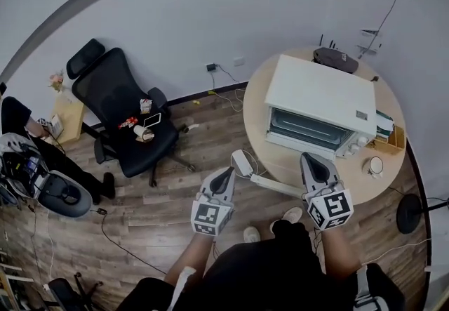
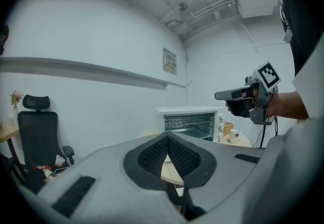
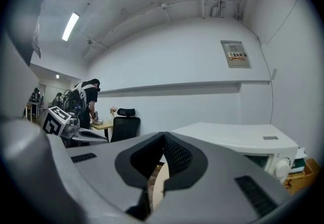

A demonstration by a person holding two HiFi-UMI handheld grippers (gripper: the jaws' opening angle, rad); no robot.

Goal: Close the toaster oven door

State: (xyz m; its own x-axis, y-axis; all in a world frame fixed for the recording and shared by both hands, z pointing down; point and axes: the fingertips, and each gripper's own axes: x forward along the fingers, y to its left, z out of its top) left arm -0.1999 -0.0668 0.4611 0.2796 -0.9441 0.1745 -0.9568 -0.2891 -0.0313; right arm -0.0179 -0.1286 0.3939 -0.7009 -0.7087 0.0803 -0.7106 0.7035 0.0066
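bare wood floor [image 1: 140, 211] spreads across the lower left, open for stepping. the round table [image 1: 280, 162] fills the right side, its near edge just ahead of both grippers. the white toaster oven [image 1: 319, 95] sits on it right of centre, front toward the person, with the rack showing inside. a black office chair [image 1: 123, 102] stands well apart at the left. a white mug [image 1: 376, 165] rests near the oven's right corner. the left gripper [image 1: 227, 173] and right gripper [image 1: 313, 158] each have jaws pressed together, holding nothing.
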